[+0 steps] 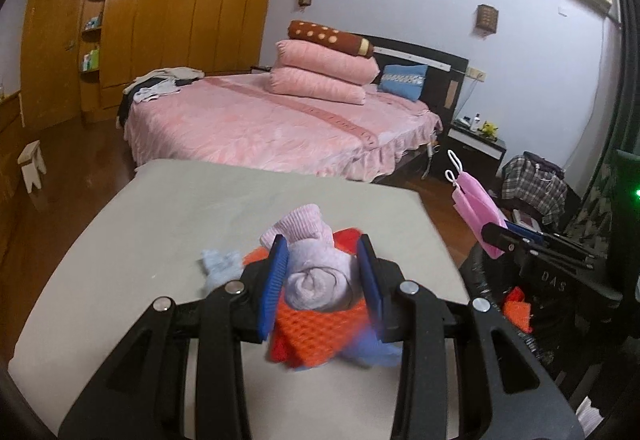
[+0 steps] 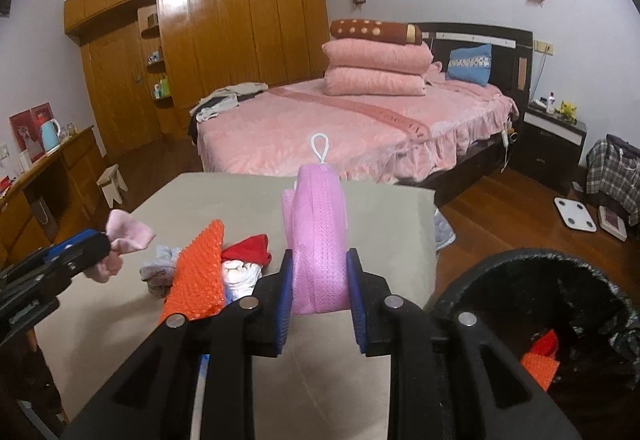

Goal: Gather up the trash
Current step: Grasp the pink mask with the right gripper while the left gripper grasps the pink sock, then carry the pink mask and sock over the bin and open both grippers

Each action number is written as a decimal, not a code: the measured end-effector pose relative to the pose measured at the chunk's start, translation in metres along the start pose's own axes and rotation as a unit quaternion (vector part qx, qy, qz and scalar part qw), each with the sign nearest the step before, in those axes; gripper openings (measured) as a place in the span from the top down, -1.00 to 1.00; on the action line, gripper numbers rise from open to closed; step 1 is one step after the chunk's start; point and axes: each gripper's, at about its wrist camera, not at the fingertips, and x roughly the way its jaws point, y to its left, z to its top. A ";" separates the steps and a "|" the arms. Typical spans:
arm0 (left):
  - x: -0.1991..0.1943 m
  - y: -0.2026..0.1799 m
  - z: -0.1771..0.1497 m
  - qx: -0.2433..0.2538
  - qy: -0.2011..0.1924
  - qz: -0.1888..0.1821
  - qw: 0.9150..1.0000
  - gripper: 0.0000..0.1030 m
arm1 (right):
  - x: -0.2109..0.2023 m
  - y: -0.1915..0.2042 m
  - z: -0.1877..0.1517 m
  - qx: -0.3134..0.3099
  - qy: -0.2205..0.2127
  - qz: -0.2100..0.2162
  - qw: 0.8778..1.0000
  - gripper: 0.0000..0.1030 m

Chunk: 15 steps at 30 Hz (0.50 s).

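Observation:
My left gripper (image 1: 322,276) is shut on a rolled pale pink sock (image 1: 310,272), held above the beige table (image 1: 160,224); it also shows in the right wrist view (image 2: 128,236). Under it lie an orange mesh sponge (image 1: 316,332), red cloth (image 1: 348,238) and pale blue cloth (image 1: 220,264). My right gripper (image 2: 320,288) is shut on a pink mesh pouch (image 2: 318,236) with a white loop, held over the table's right side. A black-lined trash bin (image 2: 532,280) stands at the right with an orange sponge (image 2: 540,364) inside.
An orange sponge (image 2: 198,280), red cloth (image 2: 248,248) and white cloth (image 2: 240,276) lie on the table. A pink bed (image 2: 340,128) stands behind. A wooden wardrobe (image 2: 224,24), a small stool (image 2: 112,184), a nightstand (image 2: 552,144) and a scale (image 2: 574,216) surround it.

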 end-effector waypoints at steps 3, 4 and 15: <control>0.002 -0.016 0.005 0.008 -0.004 -0.014 1.000 0.33 | -0.012 -0.006 0.002 0.005 -0.010 -0.003 1.000 0.51; 0.003 -0.023 0.006 0.011 -0.005 -0.019 1.000 0.33 | -0.016 -0.010 0.003 0.007 -0.015 -0.006 1.000 0.51; 0.023 -0.092 0.011 0.048 -0.004 -0.087 0.995 0.33 | -0.059 -0.063 -0.001 0.035 -0.037 -0.055 0.997 0.51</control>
